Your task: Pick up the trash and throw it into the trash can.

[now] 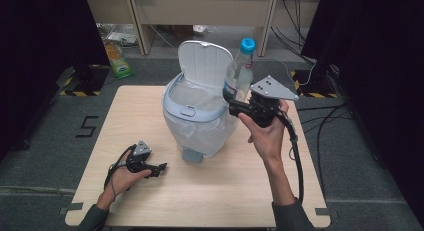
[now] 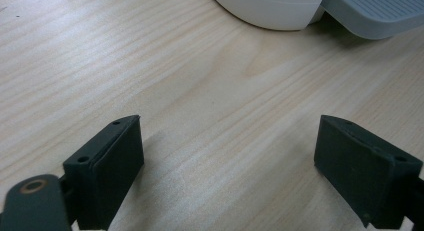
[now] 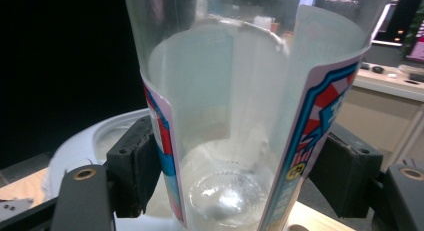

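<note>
Wooden table [image 1: 210, 191] with a white bin [image 1: 200, 111], its lid up. At the bin's right rim the right gripper [image 1: 235, 102] pinches a clear bottle [image 1: 239, 71] with a blue cap; its red and blue label is too blurry to read. Near the bin's pedal, the left gripper [image 1: 159, 169] rests with jaws spread wide.

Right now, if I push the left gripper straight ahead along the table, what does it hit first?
Probably the bin's white base. The left gripper is open and empty, bare table ahead; the grey pedal sits slightly aside.
</note>
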